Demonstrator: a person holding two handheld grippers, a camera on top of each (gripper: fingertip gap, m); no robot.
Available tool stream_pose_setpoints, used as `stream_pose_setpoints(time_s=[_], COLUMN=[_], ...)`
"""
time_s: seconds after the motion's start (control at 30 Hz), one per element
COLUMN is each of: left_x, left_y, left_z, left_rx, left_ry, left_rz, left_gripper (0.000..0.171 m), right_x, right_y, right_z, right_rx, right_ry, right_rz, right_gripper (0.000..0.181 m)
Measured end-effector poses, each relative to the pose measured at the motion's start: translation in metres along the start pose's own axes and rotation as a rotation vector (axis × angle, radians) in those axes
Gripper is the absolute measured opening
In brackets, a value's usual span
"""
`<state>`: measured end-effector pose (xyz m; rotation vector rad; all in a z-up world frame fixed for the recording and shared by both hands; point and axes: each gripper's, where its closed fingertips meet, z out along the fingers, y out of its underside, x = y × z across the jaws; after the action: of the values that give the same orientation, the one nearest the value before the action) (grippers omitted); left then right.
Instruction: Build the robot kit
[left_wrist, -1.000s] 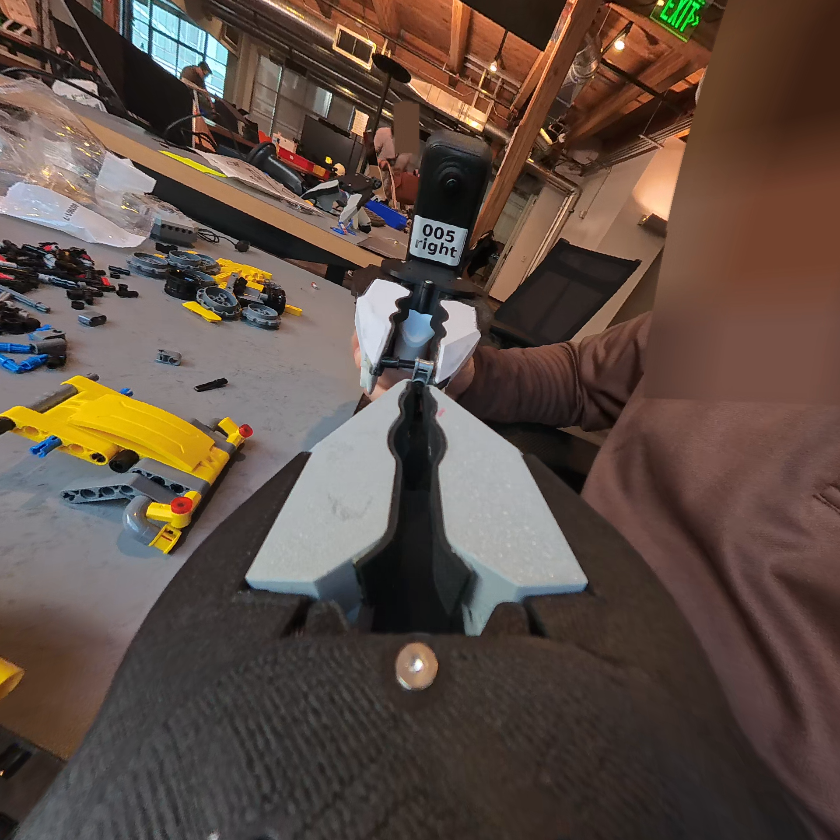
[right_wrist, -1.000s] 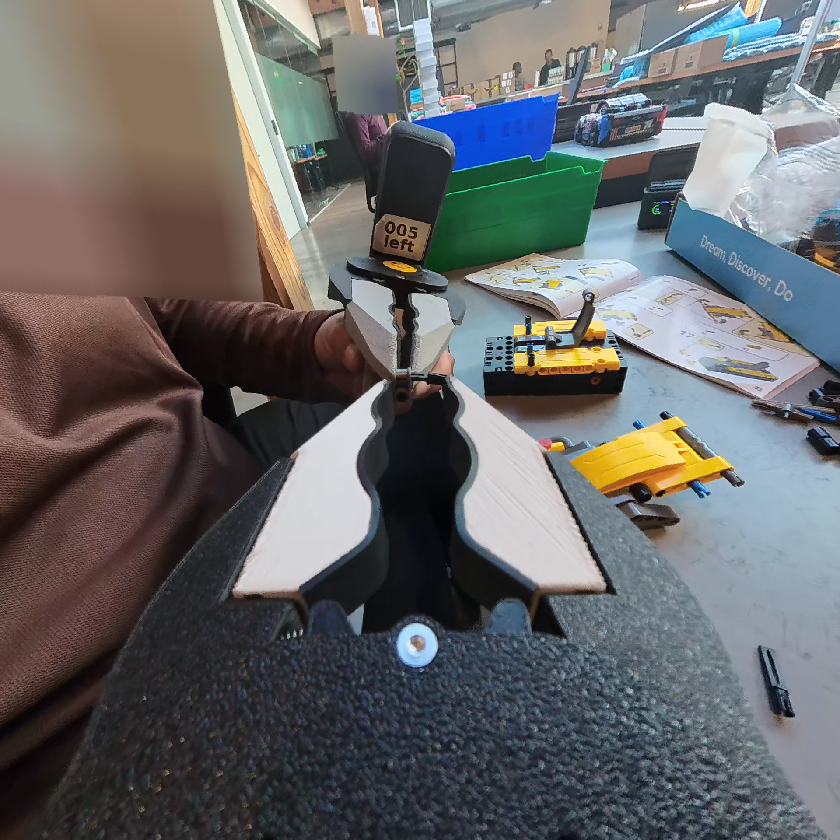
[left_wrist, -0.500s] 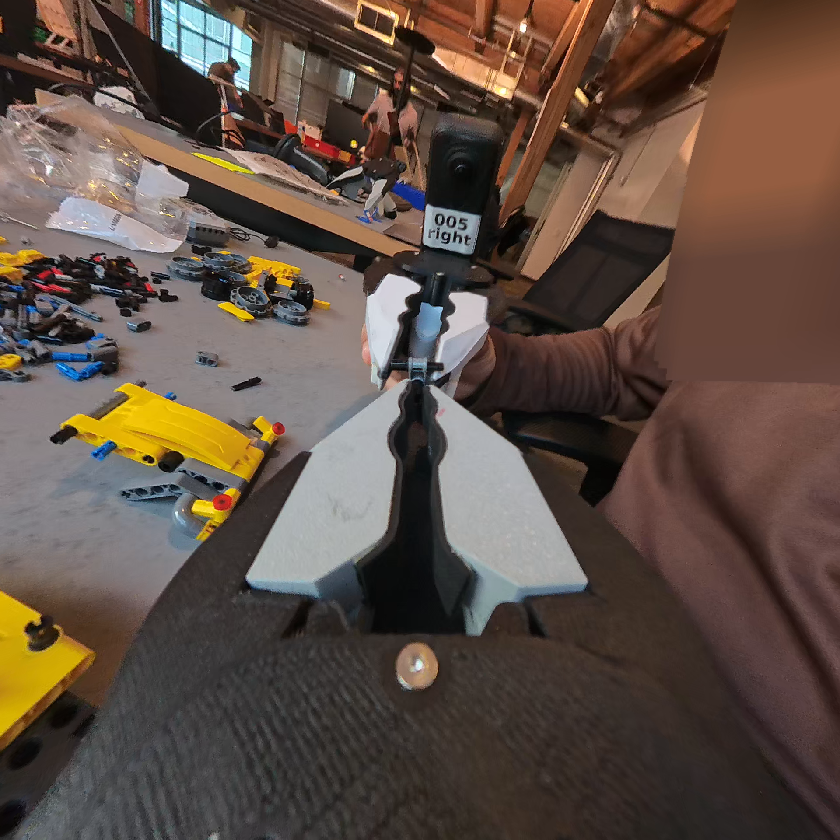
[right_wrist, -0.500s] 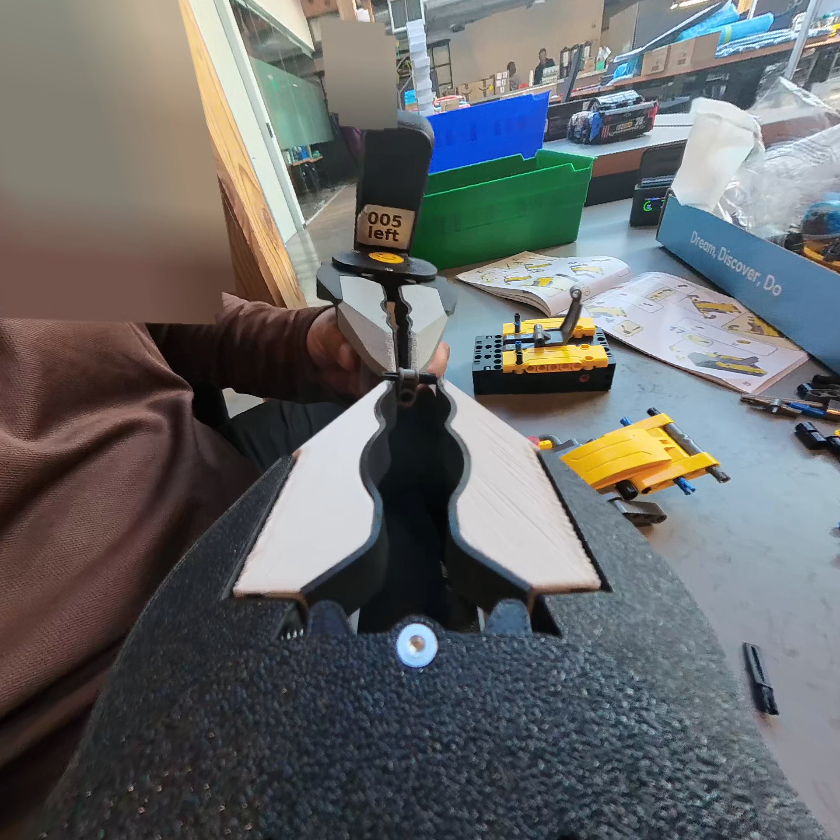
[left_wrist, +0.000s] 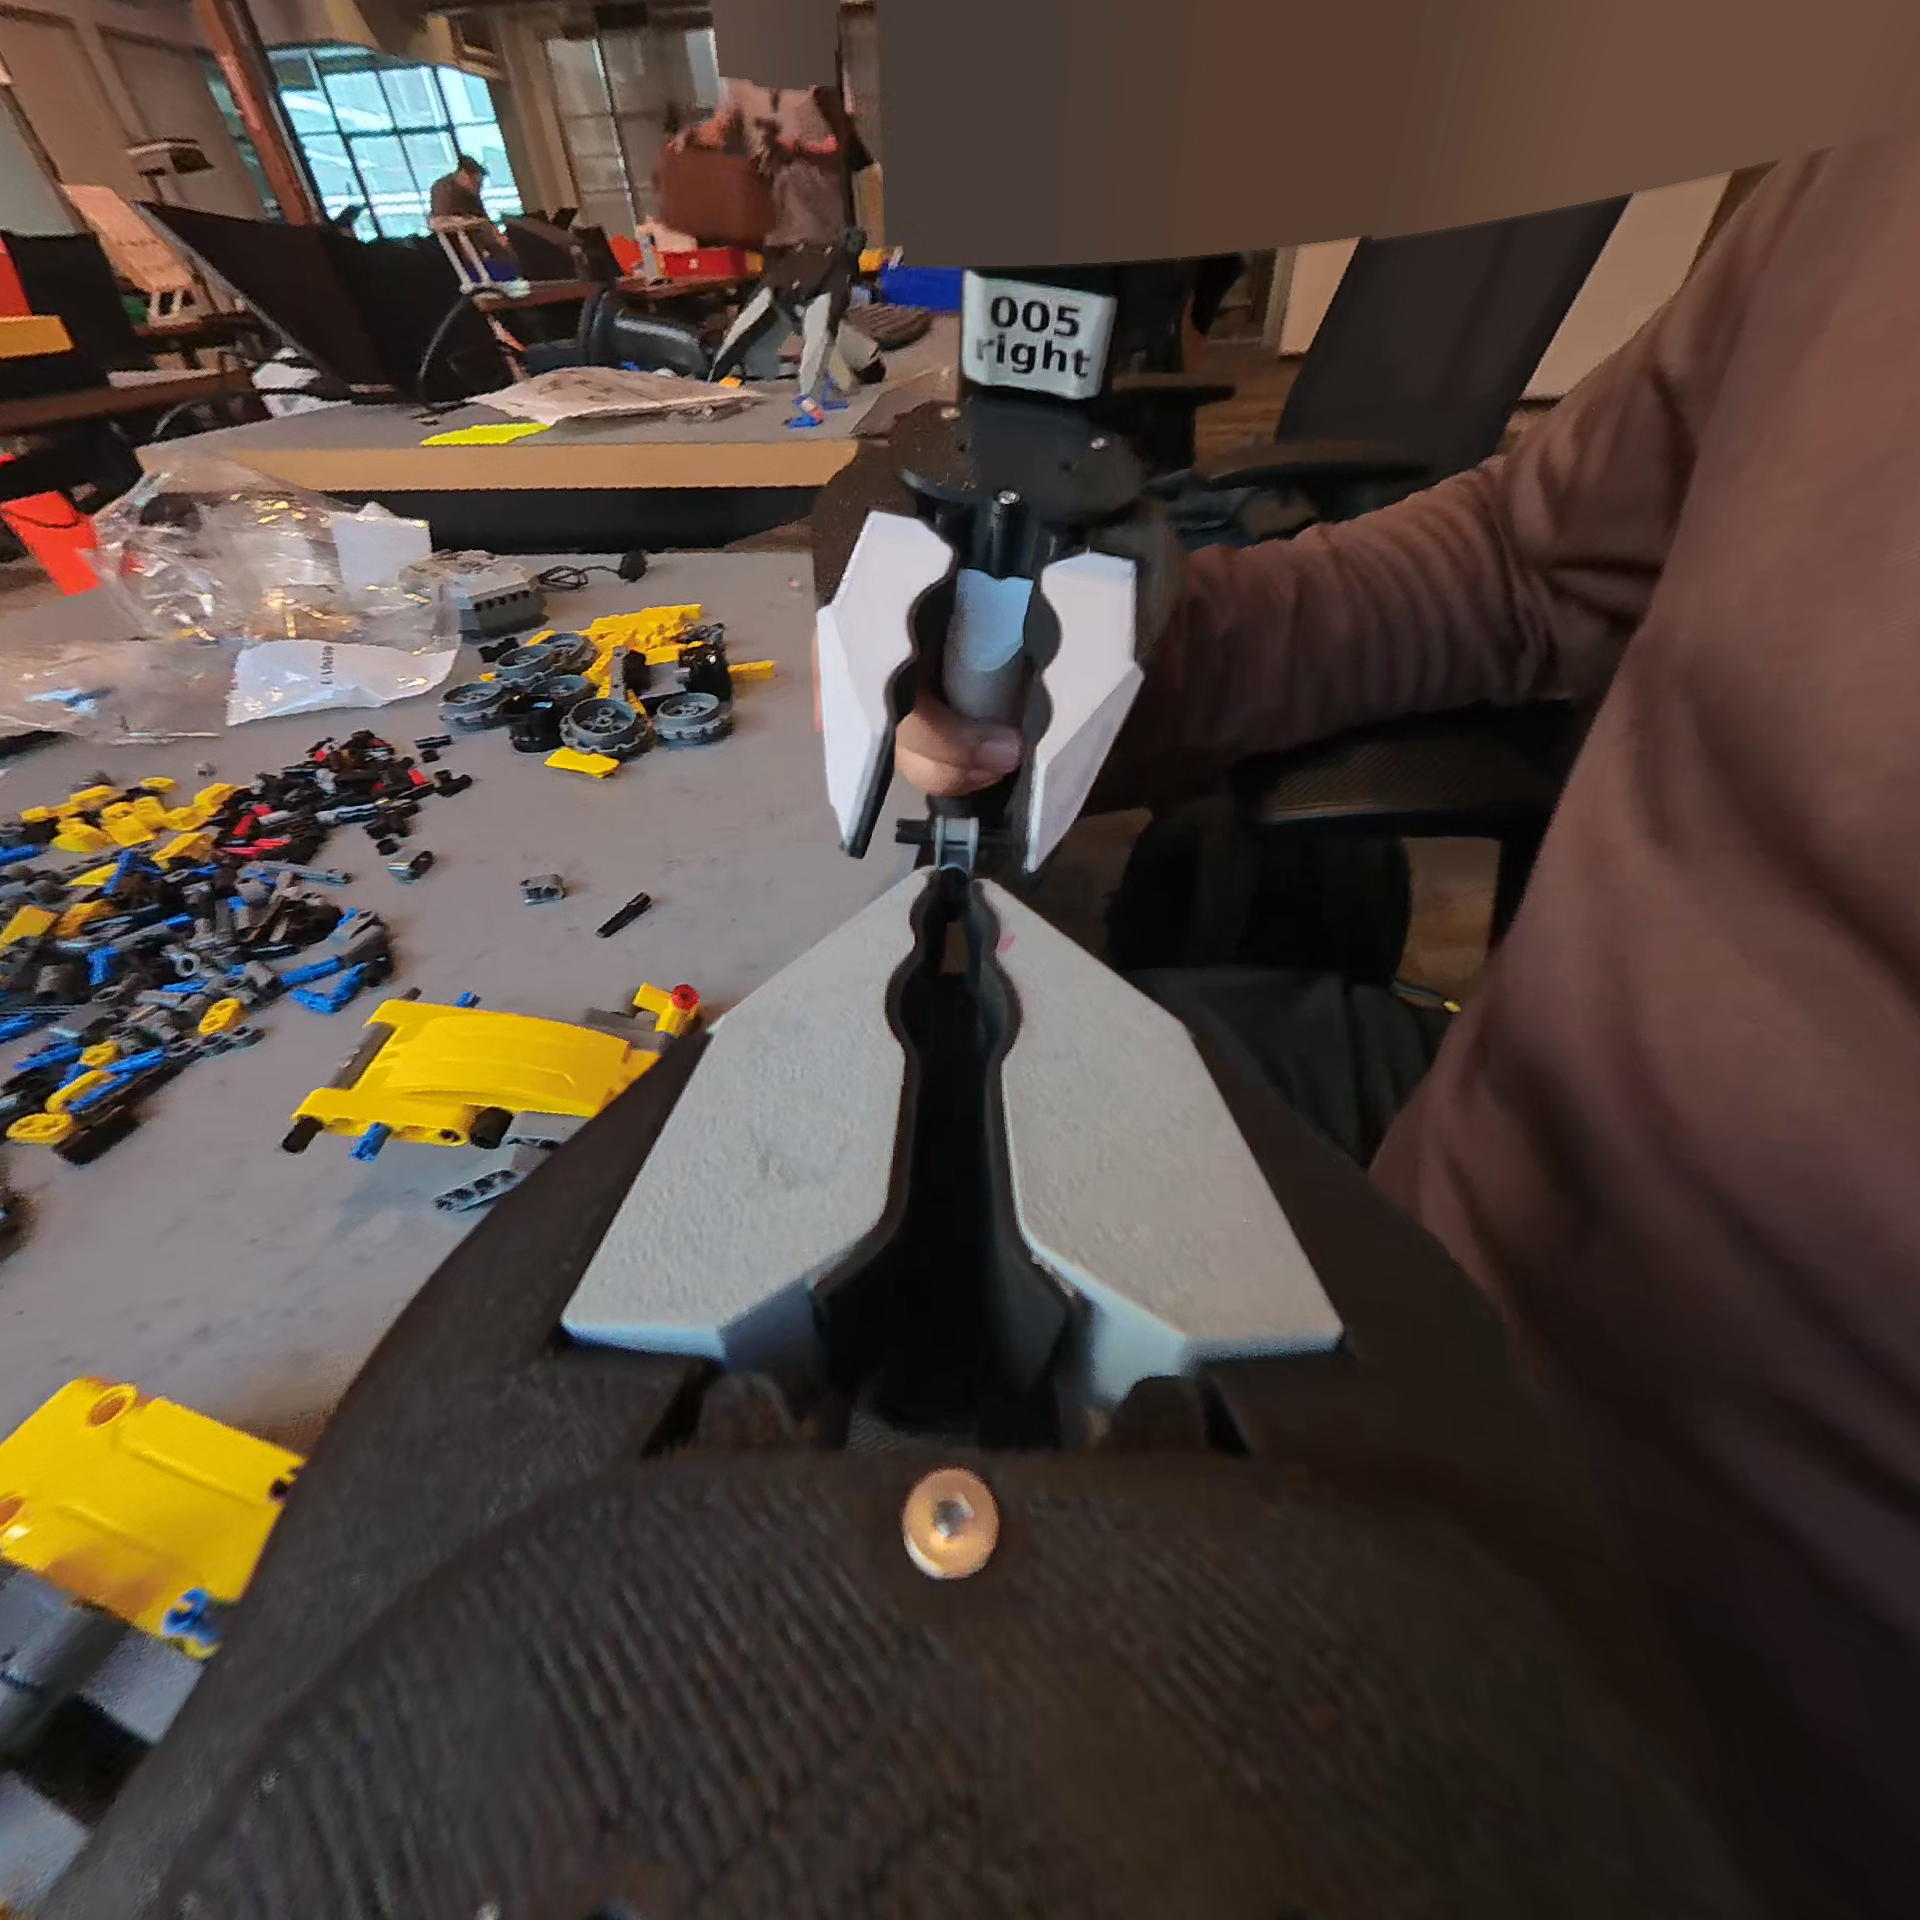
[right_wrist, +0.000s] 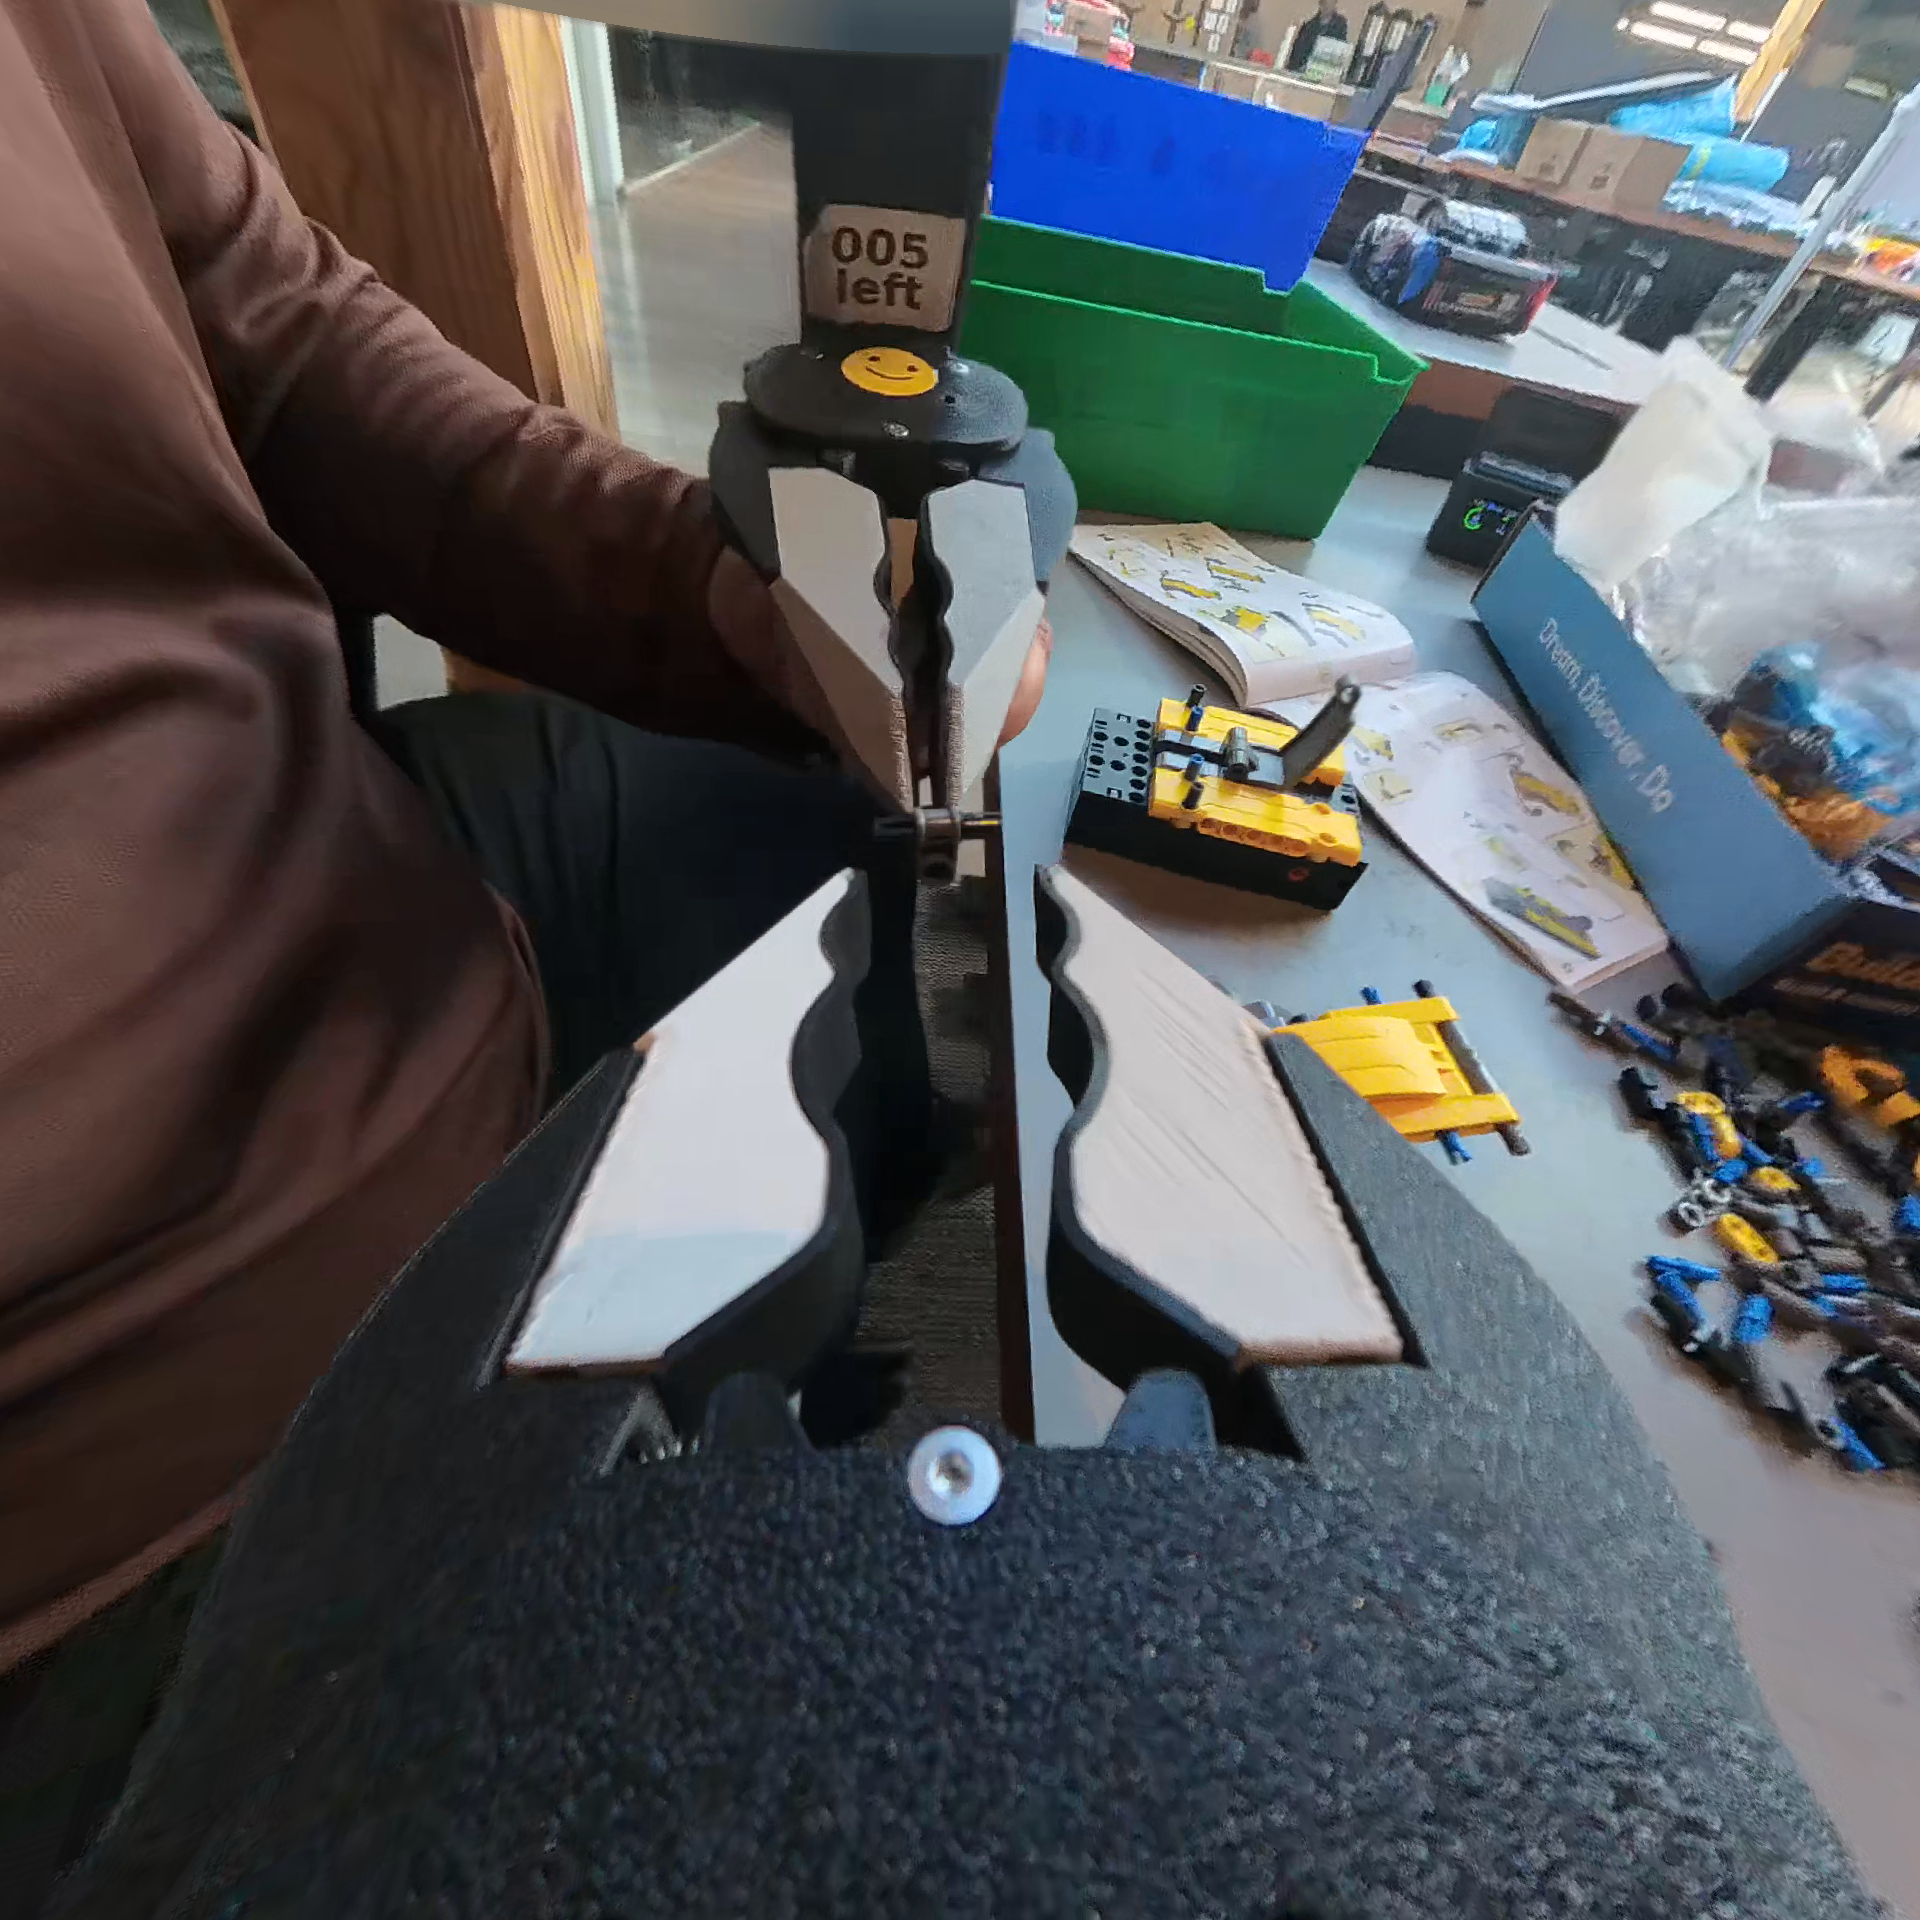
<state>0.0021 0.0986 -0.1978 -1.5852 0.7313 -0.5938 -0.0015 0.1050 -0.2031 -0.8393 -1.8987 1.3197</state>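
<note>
My left gripper (left_wrist: 951, 899) is shut on a small grey connector with a black pin through it (left_wrist: 954, 836), held in the air off the table's edge, in front of the person's brown sleeve. In the right wrist view the left gripper (right_wrist: 930, 800) points down at me with the same connector (right_wrist: 938, 831) at its tips. My right gripper (right_wrist: 948, 883) is open, its fingertips (right_wrist: 852, 888) apart on either side just below the connector and not touching it. It faces me in the left wrist view (left_wrist: 945, 847), with its white fingers (left_wrist: 873, 675) spread.
On the grey table (left_wrist: 260, 1278) lie a yellow panel assembly (left_wrist: 478, 1075), a pile of small loose pieces (left_wrist: 156, 935), grey wheels (left_wrist: 592, 707) and plastic bags (left_wrist: 239, 561). A black and yellow block assembly (right_wrist: 1216, 810), instruction booklets (right_wrist: 1247, 613), a blue box (right_wrist: 1652, 769) and a green bin (right_wrist: 1174, 405) are also there. Left and right tips are no more than a few centimetres apart.
My right gripper has opened and let go of the connector, which stays in the left gripper. Both grippers have swung so that more of the table shows.
</note>
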Motion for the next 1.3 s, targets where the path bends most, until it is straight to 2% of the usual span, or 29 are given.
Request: stream_pose_setpoints(time_s=[0.2,0.33,0.53,0.83,1.3], left_x=[0.007,0.007,-0.002,-0.022,-0.060], left_y=[0.001,0.003,0.023,0.032,0.056], left_z=[-0.002,0.000,0.004,-0.001,-0.028], left_rx=[0.030,0.019,-0.104,-0.107,-0.325], left_ry=[0.058,0.050,-0.057,-0.178,-0.492], left_rz=[-0.026,-0.015,0.093,0.004,0.272], left_gripper=[0.001,0.001,0.001,0.001,0.001], right_x=[-0.006,-0.007,0.002,-0.001,0.035], right_y=[-0.009,-0.003,0.016,0.026,0.040], right_z=[0.000,0.000,-0.005,0.004,0.011], right_rx=[0.042,0.012,-0.028,-0.086,-0.098], right_ry=[-0.025,-0.034,-0.038,-0.026,0.122], right_rz=[-0.006,0.002,0.181,0.220,0.336], right_gripper=[0.021,0.023,0.026,0.031,0.029])
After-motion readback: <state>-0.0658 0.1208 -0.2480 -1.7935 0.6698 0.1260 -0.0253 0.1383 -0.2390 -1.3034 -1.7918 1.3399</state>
